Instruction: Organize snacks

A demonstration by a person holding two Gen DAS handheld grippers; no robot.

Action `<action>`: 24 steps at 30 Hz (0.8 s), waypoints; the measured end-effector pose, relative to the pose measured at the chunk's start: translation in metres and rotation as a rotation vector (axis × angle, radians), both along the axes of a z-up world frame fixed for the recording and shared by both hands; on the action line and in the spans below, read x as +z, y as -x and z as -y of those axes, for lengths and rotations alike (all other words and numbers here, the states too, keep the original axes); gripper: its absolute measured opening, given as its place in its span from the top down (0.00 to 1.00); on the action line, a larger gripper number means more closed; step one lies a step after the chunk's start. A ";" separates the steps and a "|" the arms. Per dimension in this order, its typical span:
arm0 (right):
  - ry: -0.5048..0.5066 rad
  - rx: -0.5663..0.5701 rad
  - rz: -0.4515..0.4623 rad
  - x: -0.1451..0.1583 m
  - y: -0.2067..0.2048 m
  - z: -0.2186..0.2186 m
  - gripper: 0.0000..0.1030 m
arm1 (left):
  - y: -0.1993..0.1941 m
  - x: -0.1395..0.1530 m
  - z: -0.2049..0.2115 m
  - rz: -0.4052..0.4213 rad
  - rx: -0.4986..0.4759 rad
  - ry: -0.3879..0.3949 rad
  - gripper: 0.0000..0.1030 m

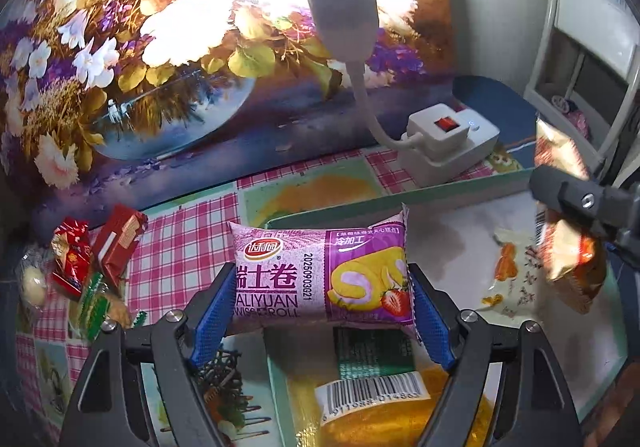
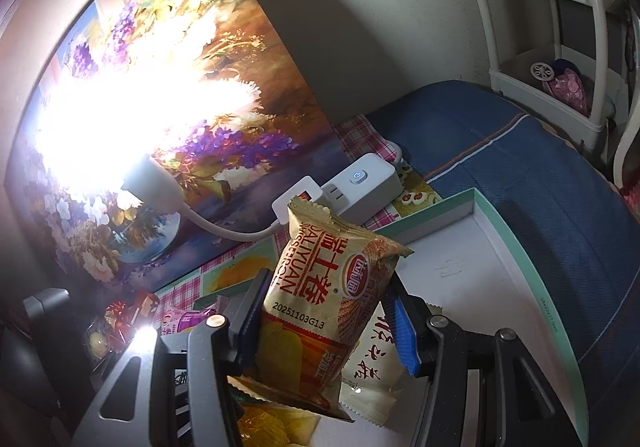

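My left gripper (image 1: 322, 311) is shut on a purple Swiss roll packet (image 1: 320, 277), held crosswise over the near left corner of a green-rimmed white box (image 1: 400, 199). My right gripper (image 2: 326, 323) is shut on a tan and orange Swiss roll packet (image 2: 320, 307), held upright above the box (image 2: 472, 243); it also shows in the left wrist view (image 1: 568, 251). A white snack packet (image 1: 508, 279) lies in the box, also visible under the right gripper (image 2: 372, 363). A yellow packet with a barcode (image 1: 372, 399) lies below the left gripper.
A pile of loose snacks (image 1: 92, 259), red and green wrapped, lies on the checked tablecloth at left. A white power strip (image 1: 448, 139) with a gooseneck lamp (image 1: 340, 7) stands behind the box. A flower painting (image 1: 140, 47) backs the table. A blue cloth (image 2: 520, 175) lies right.
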State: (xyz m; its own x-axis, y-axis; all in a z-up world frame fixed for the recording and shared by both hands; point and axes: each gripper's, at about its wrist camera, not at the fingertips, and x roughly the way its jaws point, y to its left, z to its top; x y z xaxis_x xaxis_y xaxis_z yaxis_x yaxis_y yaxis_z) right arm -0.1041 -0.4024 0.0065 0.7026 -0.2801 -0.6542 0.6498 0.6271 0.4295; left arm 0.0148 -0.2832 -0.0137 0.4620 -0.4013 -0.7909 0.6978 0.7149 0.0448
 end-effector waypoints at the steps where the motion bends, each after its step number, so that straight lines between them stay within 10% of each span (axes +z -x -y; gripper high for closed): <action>1: -0.001 0.001 -0.001 0.000 0.000 0.000 0.44 | -0.002 0.000 -0.001 -0.015 -0.002 0.011 0.20; 24: -0.020 0.016 -0.023 -0.003 -0.005 0.002 0.44 | -0.015 -0.006 -0.008 -0.027 0.049 0.002 0.17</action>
